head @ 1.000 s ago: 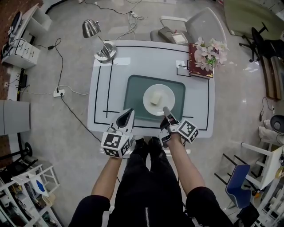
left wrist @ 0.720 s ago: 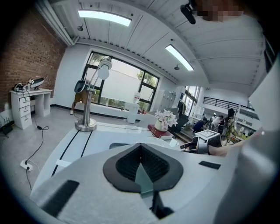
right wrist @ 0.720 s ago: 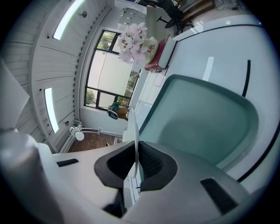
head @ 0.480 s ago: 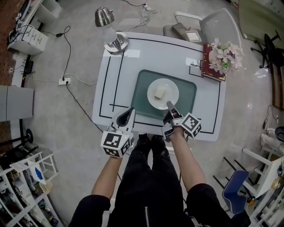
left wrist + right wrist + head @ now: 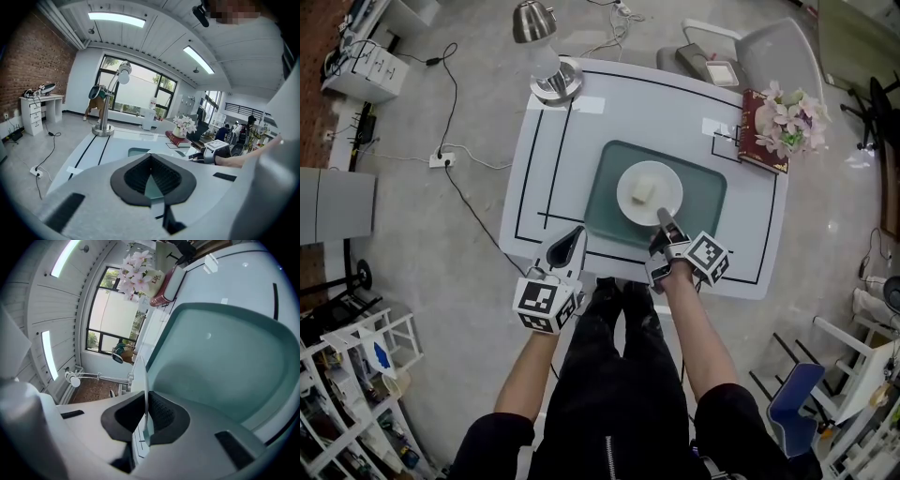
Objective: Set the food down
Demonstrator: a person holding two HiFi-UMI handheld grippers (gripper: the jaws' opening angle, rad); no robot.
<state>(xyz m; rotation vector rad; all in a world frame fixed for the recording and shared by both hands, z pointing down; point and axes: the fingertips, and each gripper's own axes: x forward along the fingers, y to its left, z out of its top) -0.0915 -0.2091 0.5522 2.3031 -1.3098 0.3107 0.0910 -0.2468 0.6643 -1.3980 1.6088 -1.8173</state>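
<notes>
Plate held at its near rim, as a second ago

The left gripper (image 5: 571, 236) still hovers over the near edge of the glossy white table (image 5: 546, 169), its ribbed black pads pressed together on nothing. The pale, blocky food (image 5: 644, 192) lies at the middle of the round white plate (image 5: 628, 180) on the smooth teal, round-cornered tray (image 5: 703, 202), just beyond the right gripper (image 5: 664, 217), which stays clamped on the plate's thin rim.
</notes>
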